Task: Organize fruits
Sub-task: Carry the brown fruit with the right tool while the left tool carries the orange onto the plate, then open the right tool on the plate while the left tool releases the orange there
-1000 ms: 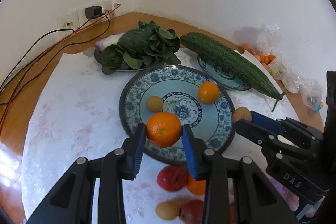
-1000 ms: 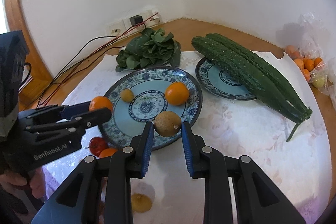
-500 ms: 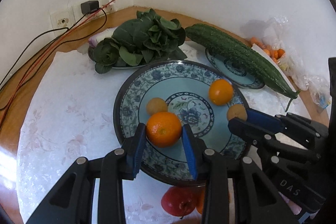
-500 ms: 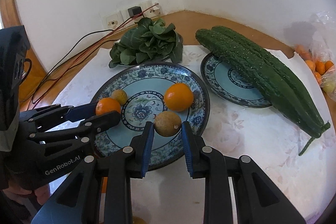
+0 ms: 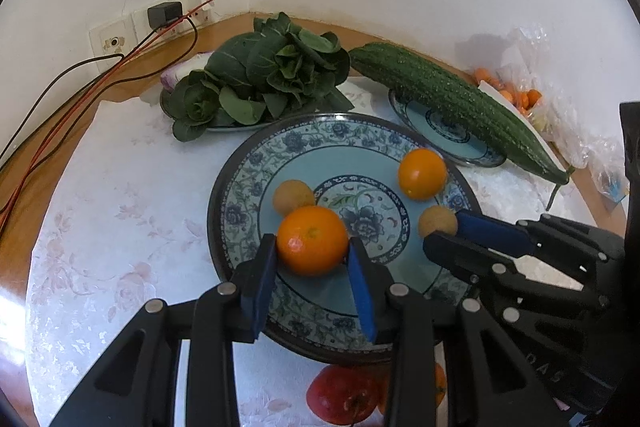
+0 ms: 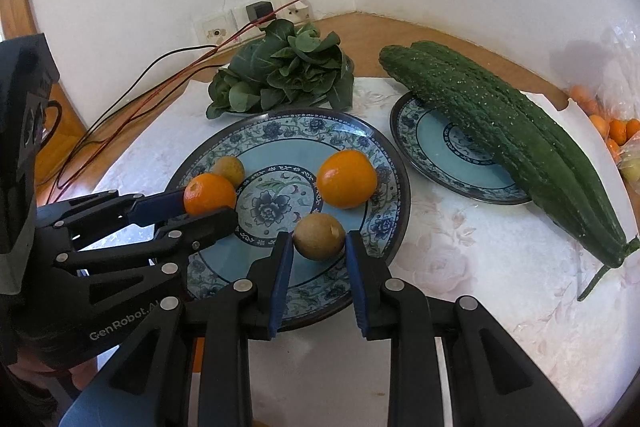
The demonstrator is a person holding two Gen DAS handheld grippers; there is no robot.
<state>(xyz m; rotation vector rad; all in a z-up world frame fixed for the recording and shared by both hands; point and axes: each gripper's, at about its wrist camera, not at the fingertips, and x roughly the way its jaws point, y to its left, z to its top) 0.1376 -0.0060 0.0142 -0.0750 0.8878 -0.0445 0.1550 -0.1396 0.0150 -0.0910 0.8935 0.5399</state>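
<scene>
Both hand-held grippers came forward over large patterned plate (image 5: 240, 183) since a second ago. Left hand-held gripper (image 5: 312, 259) clamped orange (image 5: 312, 239) above plate's near-left part; right hand-held gripper (image 6: 319, 247) clamped small brown fruit (image 6: 319, 235) above near-right part. Second orange (image 6: 347, 179) lay toward plate's far rim.

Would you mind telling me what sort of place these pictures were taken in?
Most likely a home dining or kitchen corner: a wooden table with a floral cloth, patterned plates of fruit and leafy greens, and wall sockets with cables just behind.
</scene>
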